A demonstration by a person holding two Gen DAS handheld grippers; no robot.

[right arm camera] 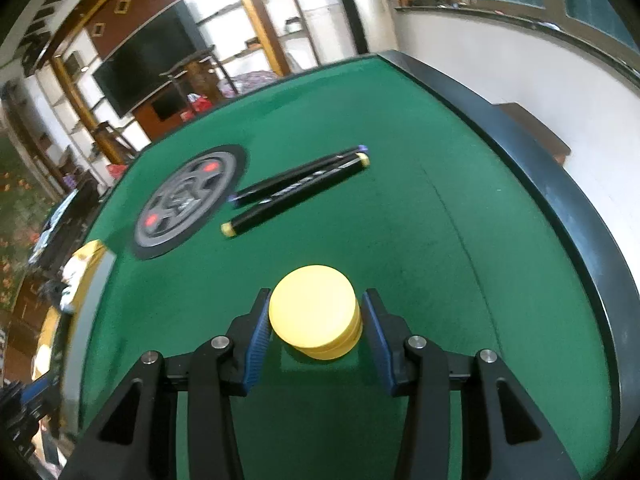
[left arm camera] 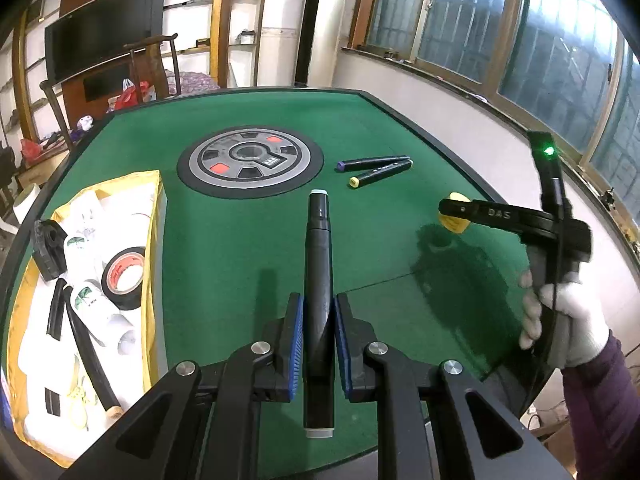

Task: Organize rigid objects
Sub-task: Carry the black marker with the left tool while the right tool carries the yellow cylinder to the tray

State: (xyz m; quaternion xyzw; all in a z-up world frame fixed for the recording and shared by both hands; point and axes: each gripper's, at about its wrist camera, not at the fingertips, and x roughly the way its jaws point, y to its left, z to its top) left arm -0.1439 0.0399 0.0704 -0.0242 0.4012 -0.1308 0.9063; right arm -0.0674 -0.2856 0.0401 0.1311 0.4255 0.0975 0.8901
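My left gripper (left arm camera: 319,322) is shut on a black marker with white end caps (left arm camera: 319,264), which points forward over the green table (left arm camera: 240,260). My right gripper (right arm camera: 316,324) is shut on a round yellow container (right arm camera: 316,312), held above the felt; in the left wrist view the same yellow container (left arm camera: 453,218) shows at the right gripper's tips (left arm camera: 450,210), carried by a white-gloved hand (left arm camera: 568,312). Two more black markers lie side by side on the felt, one purple-capped (left arm camera: 372,162) (right arm camera: 296,174) and one yellow-capped (left arm camera: 380,173) (right arm camera: 296,196).
A yellow-rimmed tray (left arm camera: 154,240) at the left holds a roll of black tape (left arm camera: 122,276), white tubes and black sticks. A round grey-and-black panel (left arm camera: 250,162) (right arm camera: 186,200) sits in the table's middle. The table's raised black rim (right arm camera: 540,168) runs along the right.
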